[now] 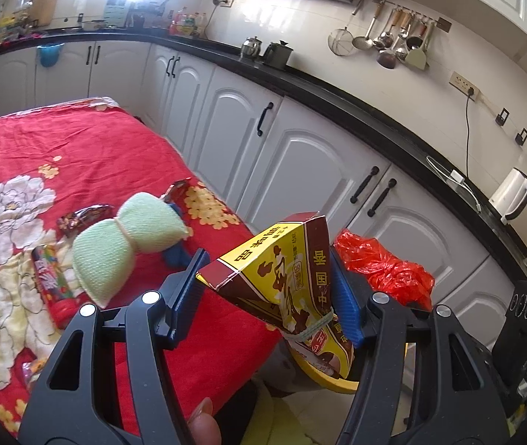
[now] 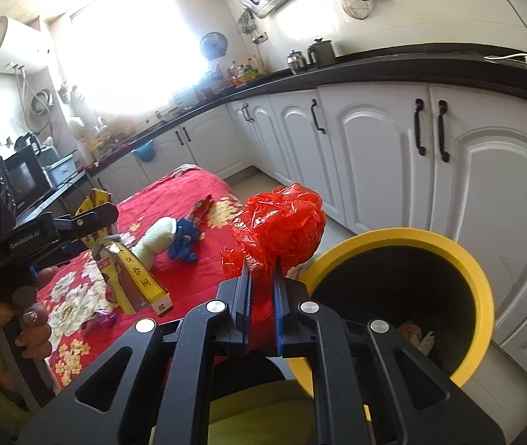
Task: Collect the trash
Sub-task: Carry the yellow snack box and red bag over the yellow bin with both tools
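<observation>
The fingers of the right gripper (image 2: 261, 289), which we find pinching a crumpled red plastic bag (image 2: 278, 222), stand just left of the yellow-rimmed black bin (image 2: 482, 278), nearer it than the left gripper (image 1: 269, 289) clamping a flattened yellow-and-brown carton (image 1: 282, 270).

bright daylight | window (image 2: 115, 59) blown out | fisheye edges warped, dark

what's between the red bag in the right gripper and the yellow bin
Nothing lies between them. In the right wrist view the crumpled red plastic bag, pinched in the right gripper, hangs just left of the yellow bin rim; only floor and cabinet behind.
</observation>
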{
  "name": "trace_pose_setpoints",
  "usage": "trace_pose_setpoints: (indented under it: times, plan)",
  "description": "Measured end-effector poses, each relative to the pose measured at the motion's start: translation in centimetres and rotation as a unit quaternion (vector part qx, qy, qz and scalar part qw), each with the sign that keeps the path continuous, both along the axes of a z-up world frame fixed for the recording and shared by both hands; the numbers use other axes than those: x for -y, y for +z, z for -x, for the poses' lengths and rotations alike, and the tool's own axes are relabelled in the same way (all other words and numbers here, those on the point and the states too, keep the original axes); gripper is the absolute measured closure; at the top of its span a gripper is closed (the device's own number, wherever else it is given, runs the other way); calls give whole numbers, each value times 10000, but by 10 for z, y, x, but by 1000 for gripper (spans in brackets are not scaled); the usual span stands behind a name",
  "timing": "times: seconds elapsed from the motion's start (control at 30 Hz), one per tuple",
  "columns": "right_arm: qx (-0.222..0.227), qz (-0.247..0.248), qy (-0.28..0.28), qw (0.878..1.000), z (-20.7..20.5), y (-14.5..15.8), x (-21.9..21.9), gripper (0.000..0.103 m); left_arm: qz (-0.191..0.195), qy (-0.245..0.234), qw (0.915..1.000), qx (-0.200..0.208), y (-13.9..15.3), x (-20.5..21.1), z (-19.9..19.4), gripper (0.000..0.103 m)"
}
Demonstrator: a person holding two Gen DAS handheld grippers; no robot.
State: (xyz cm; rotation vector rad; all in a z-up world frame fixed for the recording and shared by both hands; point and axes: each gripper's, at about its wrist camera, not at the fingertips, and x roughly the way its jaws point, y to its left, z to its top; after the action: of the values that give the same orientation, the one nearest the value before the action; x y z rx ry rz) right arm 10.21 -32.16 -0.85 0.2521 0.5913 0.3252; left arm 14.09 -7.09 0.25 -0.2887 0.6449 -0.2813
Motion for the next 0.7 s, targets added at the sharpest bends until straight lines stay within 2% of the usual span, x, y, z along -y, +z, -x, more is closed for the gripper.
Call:
trace_pose_setpoints:
  times: [0.7]
  plan:
    - [-72,52,-723,9973,2,-22,56,94,-240,-470,9986,81,-9,65,-16,49]
